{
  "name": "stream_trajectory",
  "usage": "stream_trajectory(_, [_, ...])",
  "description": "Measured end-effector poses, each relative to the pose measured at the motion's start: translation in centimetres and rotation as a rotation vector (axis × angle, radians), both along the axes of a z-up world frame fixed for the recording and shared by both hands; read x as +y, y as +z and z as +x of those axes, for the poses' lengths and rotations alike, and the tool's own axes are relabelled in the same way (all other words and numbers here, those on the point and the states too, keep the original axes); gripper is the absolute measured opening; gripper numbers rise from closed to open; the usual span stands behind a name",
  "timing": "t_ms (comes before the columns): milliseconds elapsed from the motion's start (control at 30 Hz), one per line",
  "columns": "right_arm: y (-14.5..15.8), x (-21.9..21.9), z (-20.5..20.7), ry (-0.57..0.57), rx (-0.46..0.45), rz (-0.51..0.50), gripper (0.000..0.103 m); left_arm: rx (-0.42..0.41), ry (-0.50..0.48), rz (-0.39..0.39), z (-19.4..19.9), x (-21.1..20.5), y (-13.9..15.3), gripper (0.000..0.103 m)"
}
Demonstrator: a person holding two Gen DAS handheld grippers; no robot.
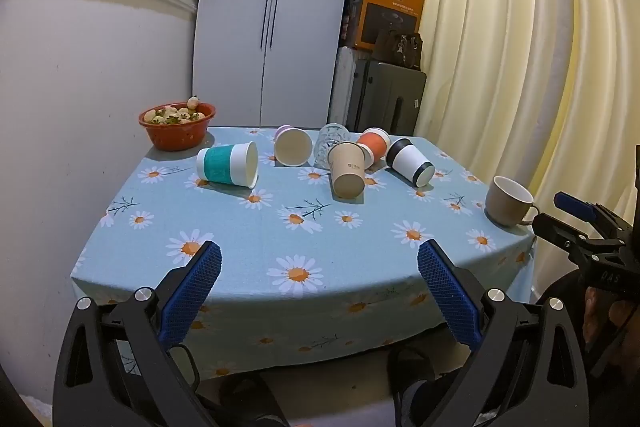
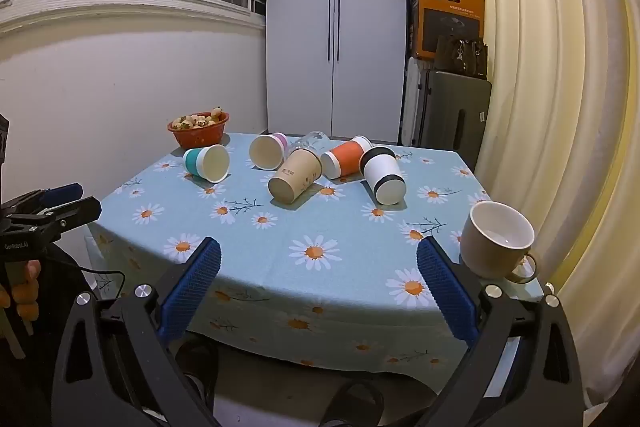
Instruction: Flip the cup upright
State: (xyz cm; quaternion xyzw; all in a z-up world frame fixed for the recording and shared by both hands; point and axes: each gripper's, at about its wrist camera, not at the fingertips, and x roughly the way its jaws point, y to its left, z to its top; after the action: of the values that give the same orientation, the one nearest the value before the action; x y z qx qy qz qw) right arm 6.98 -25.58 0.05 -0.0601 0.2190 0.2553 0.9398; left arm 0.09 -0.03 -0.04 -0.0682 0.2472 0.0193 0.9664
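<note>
Several paper cups lie on their sides on the daisy tablecloth (image 1: 248,239): a teal-banded cup (image 1: 228,165) at left, a pink one (image 1: 293,146), a tan one (image 1: 347,169), an orange one (image 1: 374,143) and a white-and-black one (image 1: 410,161). A clear glass (image 1: 330,143) lies behind them. A beige mug (image 1: 509,201) stands upright at the right edge, also in the right wrist view (image 2: 496,241). My left gripper (image 1: 319,261) is open and empty over the near table edge. My right gripper (image 2: 318,259) is open and empty, left of the mug.
A red bowl of fruit (image 1: 177,125) stands at the far left corner by the wall. A white cabinet (image 1: 272,15), stacked boxes (image 1: 384,15) and a curtain (image 1: 520,47) lie behind and right of the table.
</note>
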Motion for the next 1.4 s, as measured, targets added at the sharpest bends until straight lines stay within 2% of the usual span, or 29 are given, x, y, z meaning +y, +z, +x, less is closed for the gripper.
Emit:
stream_trajectory(533, [0.44, -0.08, 0.09, -0.001, 0.006, -0.009, 0.098, -0.006, -0.004, 0.003, -0.17, -0.37, 0.04, 0.096])
stream_trajectory(600, [-0.29, 0.13, 0.1, -0.002, 0.005, -0.008, 0.097, -0.006, -0.003, 0.004, -0.17, -0.41, 0.05, 0.096])
stream_trajectory(1400, [-0.5, 0.22, 0.23, 0.007, 0.017, -0.015, 0.098, -0.005, -0.005, 0.006, 0.06, -0.49, -0.18, 0.096])
